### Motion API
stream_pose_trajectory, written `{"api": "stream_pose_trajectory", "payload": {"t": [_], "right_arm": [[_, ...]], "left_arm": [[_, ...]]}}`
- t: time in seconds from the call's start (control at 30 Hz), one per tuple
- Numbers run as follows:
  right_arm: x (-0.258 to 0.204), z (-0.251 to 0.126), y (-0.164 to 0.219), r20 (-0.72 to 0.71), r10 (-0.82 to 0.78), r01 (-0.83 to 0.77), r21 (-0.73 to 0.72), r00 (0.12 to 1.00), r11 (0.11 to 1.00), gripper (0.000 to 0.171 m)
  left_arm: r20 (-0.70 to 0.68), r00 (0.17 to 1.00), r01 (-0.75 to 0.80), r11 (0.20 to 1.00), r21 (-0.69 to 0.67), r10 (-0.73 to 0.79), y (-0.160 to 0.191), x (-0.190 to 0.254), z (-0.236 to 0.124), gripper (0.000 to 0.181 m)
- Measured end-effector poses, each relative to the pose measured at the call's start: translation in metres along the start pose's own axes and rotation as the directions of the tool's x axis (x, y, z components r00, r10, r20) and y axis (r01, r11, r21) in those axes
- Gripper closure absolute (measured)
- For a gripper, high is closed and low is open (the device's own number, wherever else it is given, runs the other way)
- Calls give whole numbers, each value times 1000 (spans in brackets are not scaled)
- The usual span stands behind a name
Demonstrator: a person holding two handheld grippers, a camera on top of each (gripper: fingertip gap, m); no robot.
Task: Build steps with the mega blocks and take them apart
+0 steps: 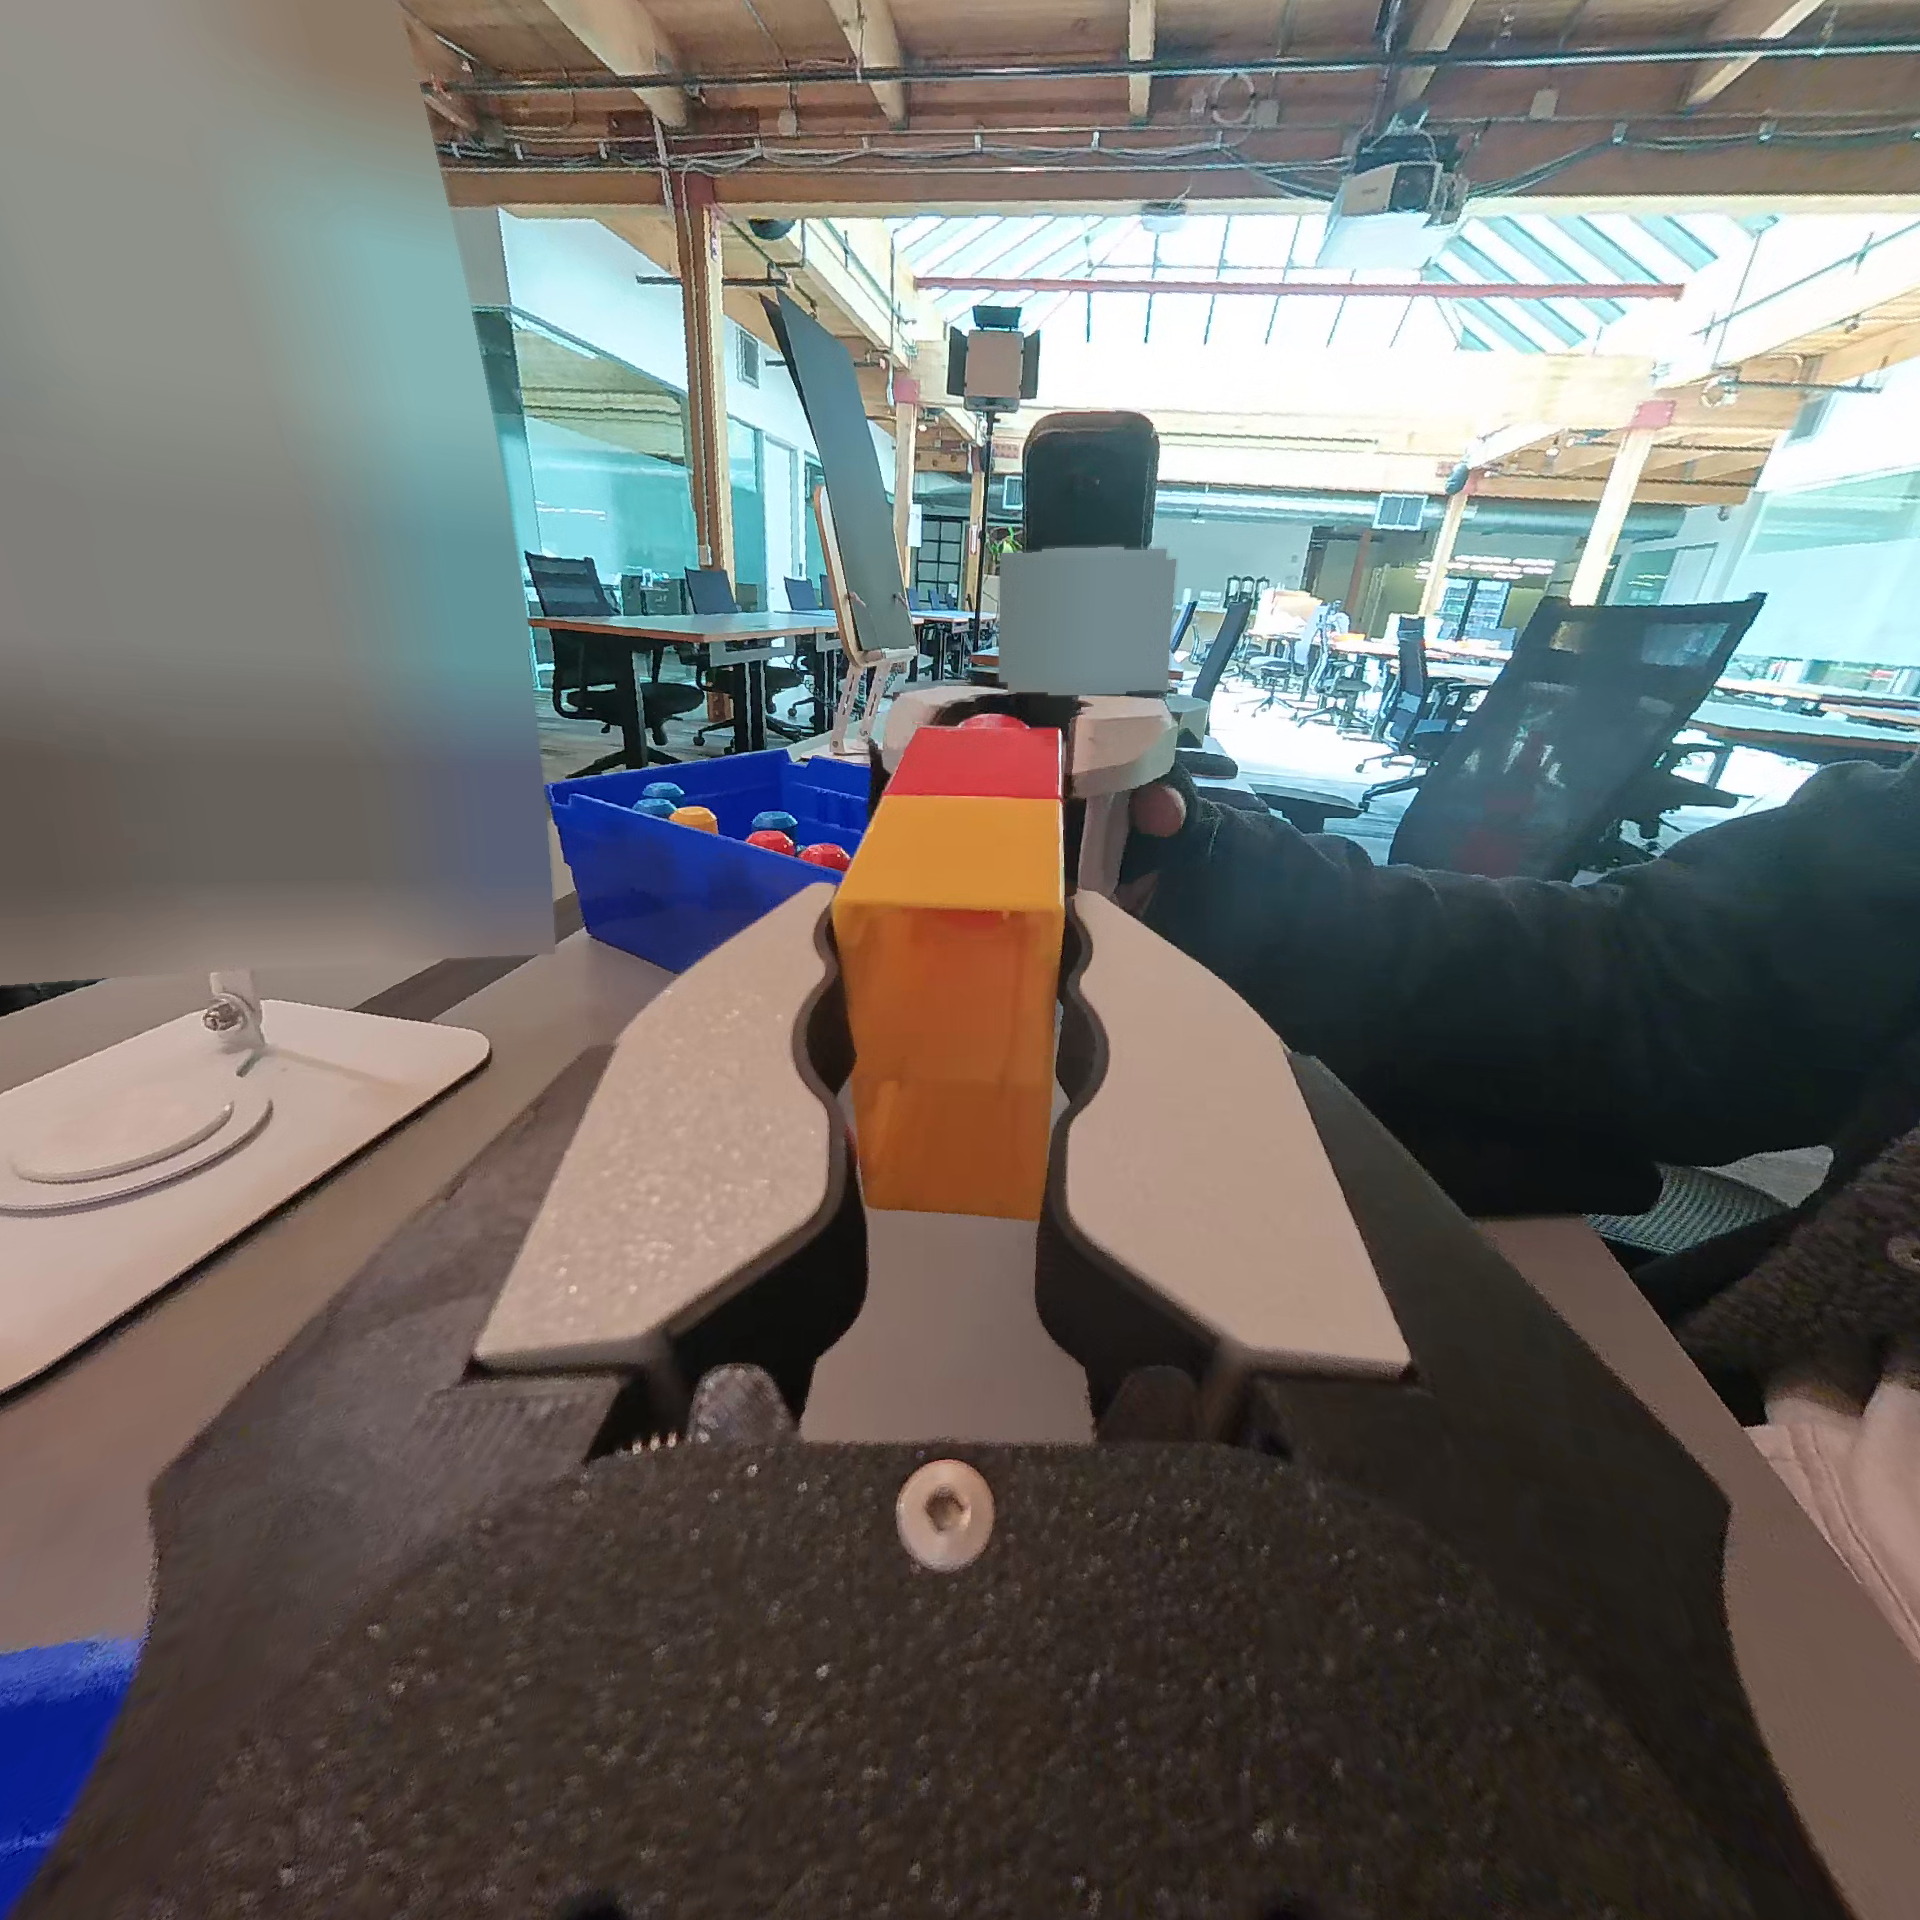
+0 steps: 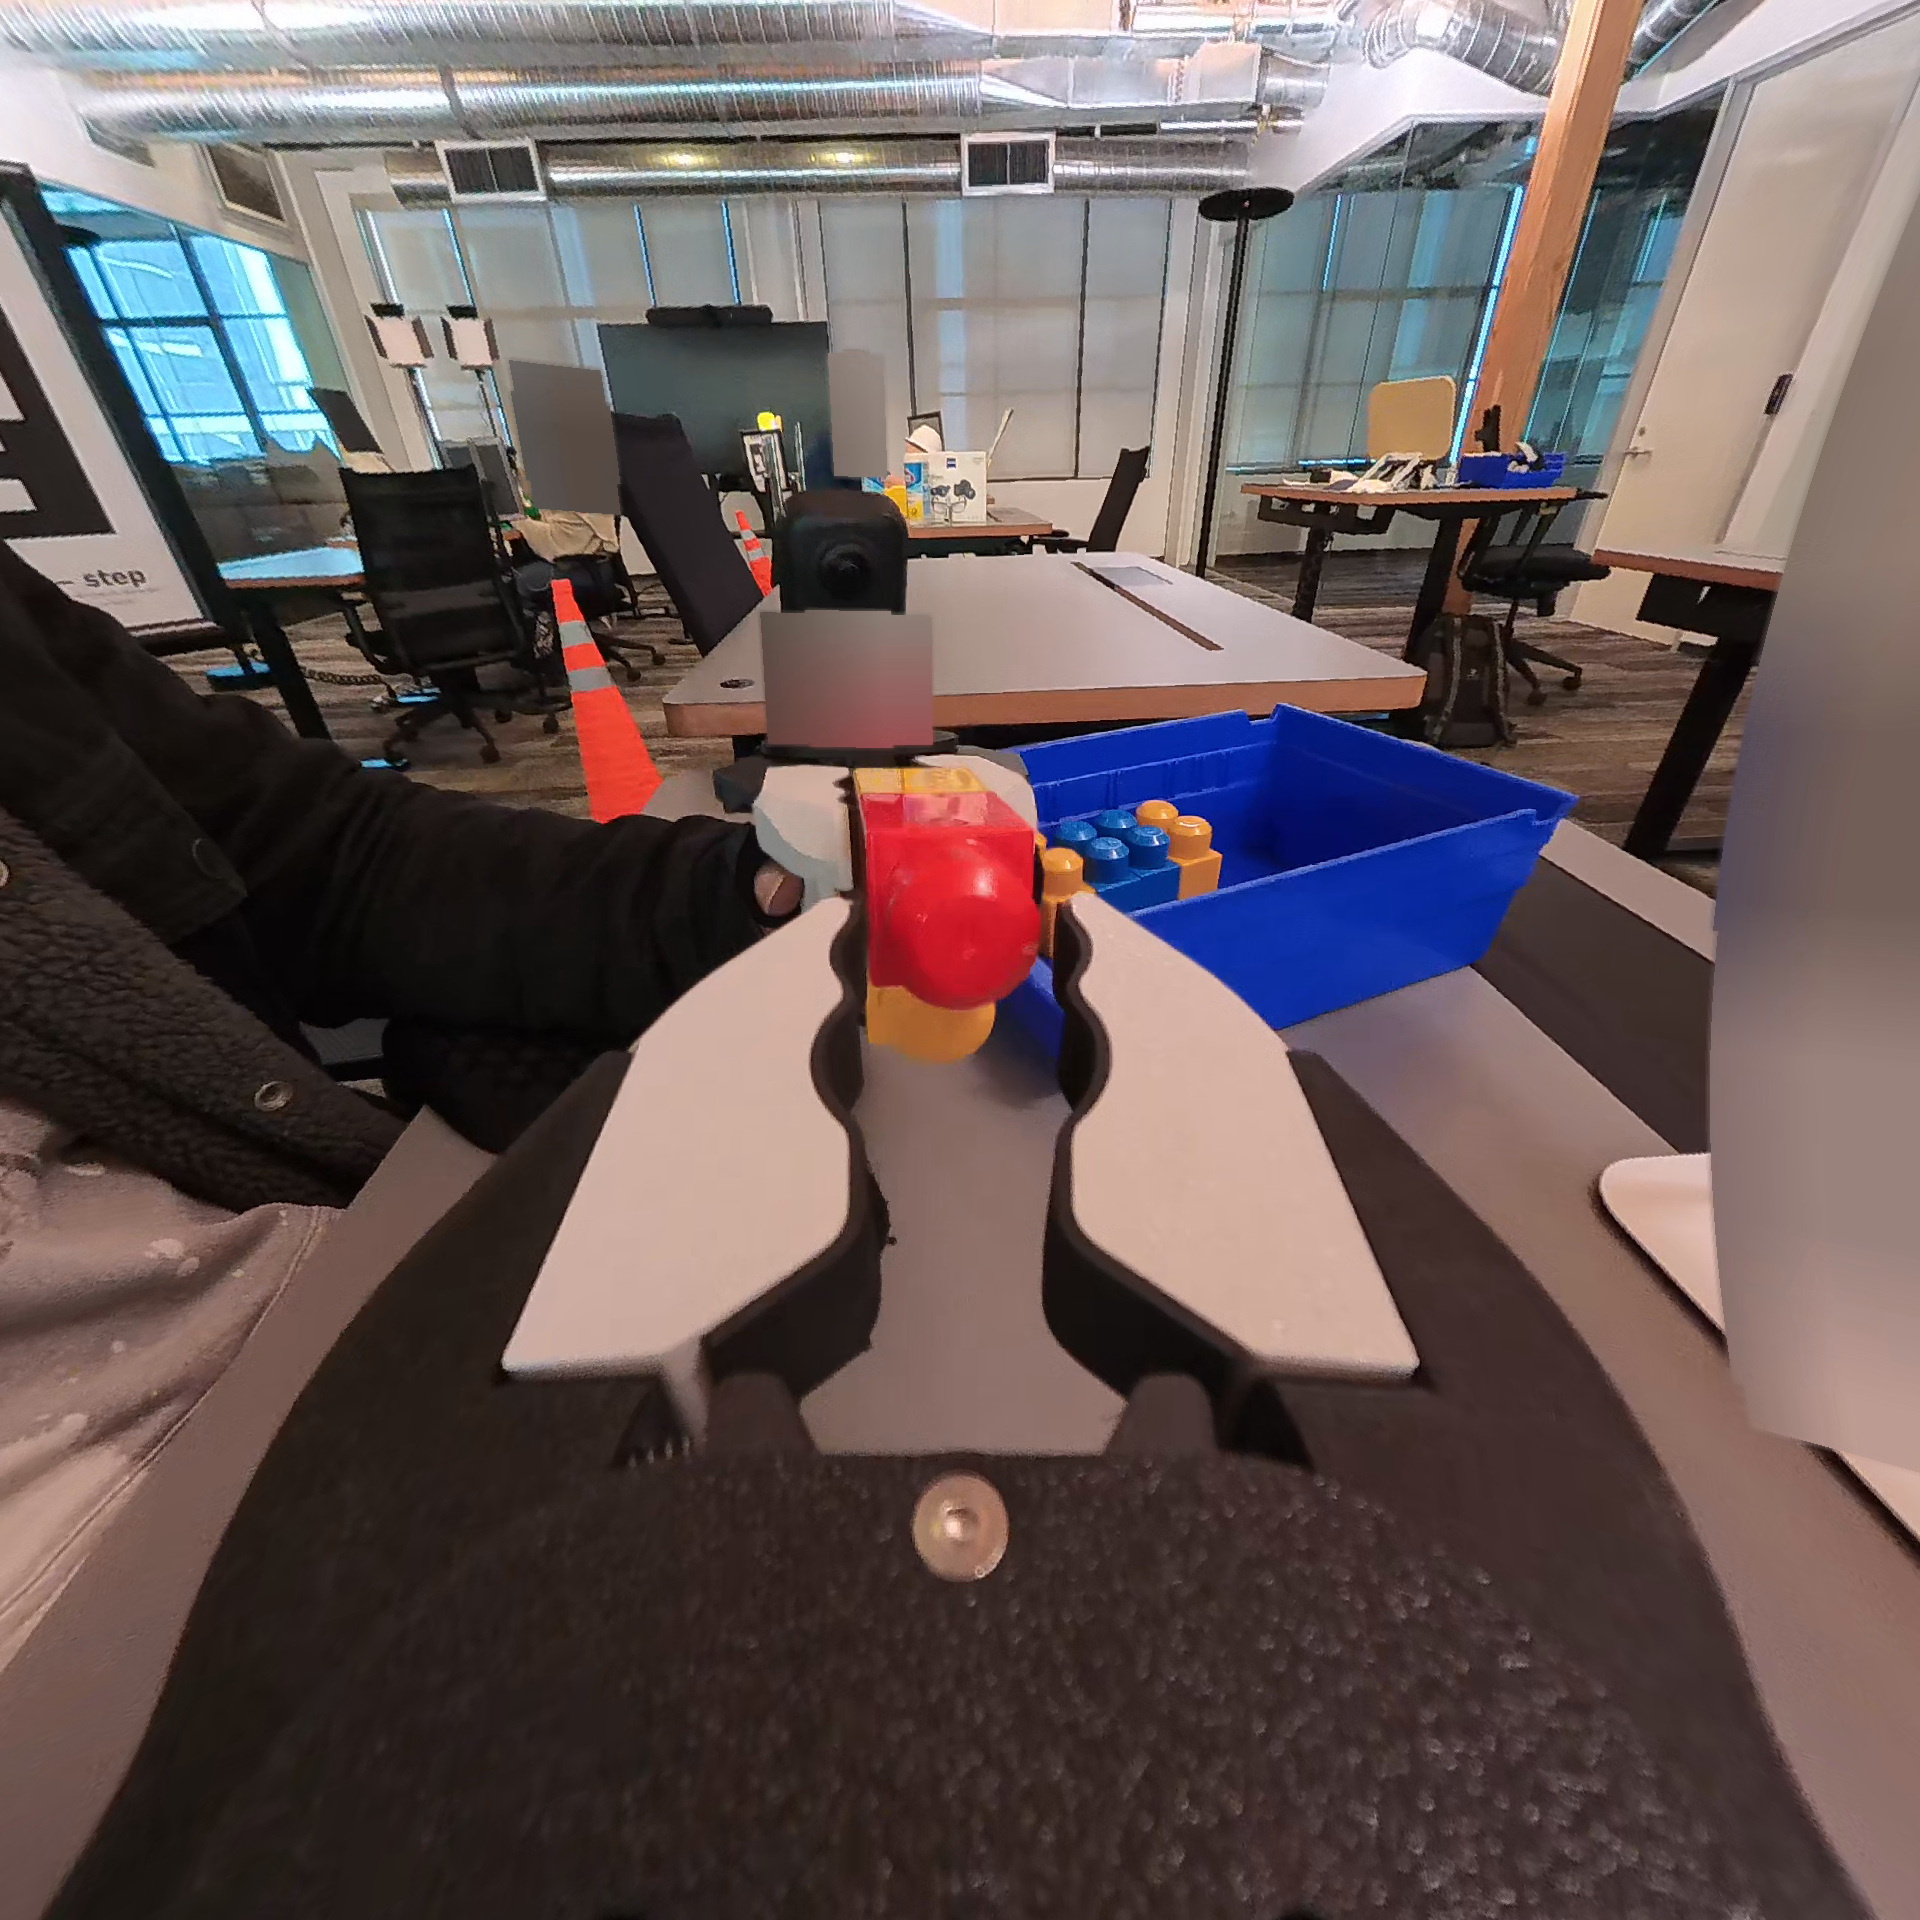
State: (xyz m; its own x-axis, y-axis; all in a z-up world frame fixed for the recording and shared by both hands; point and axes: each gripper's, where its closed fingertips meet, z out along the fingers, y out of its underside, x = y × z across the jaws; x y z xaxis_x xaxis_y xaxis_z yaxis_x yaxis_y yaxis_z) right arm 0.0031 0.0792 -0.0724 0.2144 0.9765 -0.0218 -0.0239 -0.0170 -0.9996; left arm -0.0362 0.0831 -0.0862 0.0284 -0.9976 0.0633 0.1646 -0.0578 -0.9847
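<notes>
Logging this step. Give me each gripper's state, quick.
Left gripper: closed on the yellow block.
Right gripper: closed on the red block.

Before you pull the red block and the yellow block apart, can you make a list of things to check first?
1. Left gripper squeezes the yellow block on both sides: ok.
2. Right gripper squeezes the red block: ok.
3. Red and yellow blocks joined, ready to pull: ok.
4. Grippers face each other in line: ok.
5. Blue bin close by for loose blocks: ok.
6. How tightly the blocks stick together: cannot tell.
</notes>
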Motion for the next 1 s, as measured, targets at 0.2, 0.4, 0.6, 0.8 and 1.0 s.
{"api": "stream_pose_trajectory", "payload": {"t": [0.2,0.4,0.6,0.8,1.0], "right_arm": [[-4,-1,1,22,10,-9,-61,1000,998,143],[6,-24,-19,-56,-69,58,-175,996,983,143],[38,-85,-57,-207,-199,103,-400,958,911,143],[71,-159,-78,-326,-306,23,-651,894,759,142],[83,-217,-55,-369,-272,-152,-796,889,586,142]], "left_arm": [[-17,1000,-5,1000,-4,5,1,4,3,144],[64,997,-46,999,-15,47,0,-8,1,138],[261,963,-70,997,-15,71,-3,-41,-14,164],[428,900,-69,997,-45,82,-6,-65,-28,181],[446,890,-72,995,-68,95,-1,-68,-28,181]]}}
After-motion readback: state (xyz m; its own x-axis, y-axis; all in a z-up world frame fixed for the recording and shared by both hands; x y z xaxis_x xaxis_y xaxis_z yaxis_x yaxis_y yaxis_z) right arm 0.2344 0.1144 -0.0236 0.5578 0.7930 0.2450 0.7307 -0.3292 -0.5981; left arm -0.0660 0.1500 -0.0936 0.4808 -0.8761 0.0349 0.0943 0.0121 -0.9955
